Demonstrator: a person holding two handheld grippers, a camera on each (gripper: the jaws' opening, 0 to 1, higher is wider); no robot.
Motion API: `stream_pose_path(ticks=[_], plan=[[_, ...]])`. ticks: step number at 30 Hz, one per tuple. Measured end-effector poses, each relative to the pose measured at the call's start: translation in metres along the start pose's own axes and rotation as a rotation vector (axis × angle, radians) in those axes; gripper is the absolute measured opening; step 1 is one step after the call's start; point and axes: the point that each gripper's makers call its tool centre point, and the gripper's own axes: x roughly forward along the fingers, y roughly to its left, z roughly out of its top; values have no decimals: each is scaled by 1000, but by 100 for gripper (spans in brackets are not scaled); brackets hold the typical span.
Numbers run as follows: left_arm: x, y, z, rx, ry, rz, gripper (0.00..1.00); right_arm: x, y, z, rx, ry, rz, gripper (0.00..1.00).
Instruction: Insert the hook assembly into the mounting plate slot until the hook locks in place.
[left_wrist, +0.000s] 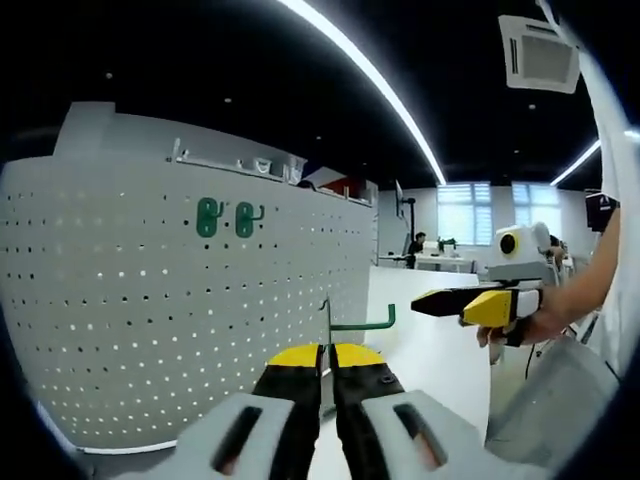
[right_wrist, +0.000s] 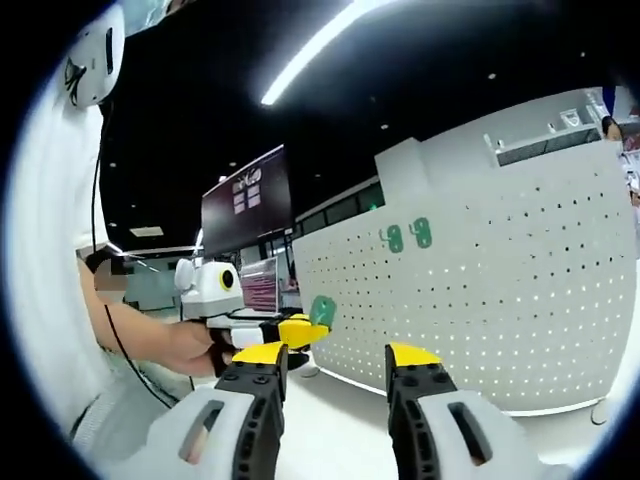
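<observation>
A green hook (left_wrist: 362, 322) is clamped in the left claw (left_wrist: 327, 357), off the pegboard (left_wrist: 150, 330), so insertion is judged not yet done. Two green hooks (left_wrist: 225, 217) are already seated high on it. The right claw (right_wrist: 335, 357) is held apart, empty.

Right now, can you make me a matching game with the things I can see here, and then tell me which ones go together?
Things:
1. left gripper
2. right gripper
3. pegboard
4. two green hooks

States:
A. white, full of small holes
B. already hanging on the board
C. open, holding nothing
D. shut on a green hook

Pairs: 1-D, 2-C, 3-A, 4-B
</observation>
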Motion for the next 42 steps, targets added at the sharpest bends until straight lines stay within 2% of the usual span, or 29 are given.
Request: stream_pose_path(ticks=[16,20,24,27,31,42], plan=[[-2,-3,7,-10,-25,20,3,30,18,9,-2,-5,77,32],[-1,-3,5,-2,-20,22,3,35,20,12,-1,-12,76,29],[-1,-4,7,-4,-28,29,3,40,18,8,5,5,67,22],[0,-5,6,7,-23,30,3,44,19,6,12,30,62,21],[0,-7,6,9,-23,37,2,49,19,10,58,28,62,19],[2,-10,8,9,-19,57,2,58,21,6,46,56,44,13]])
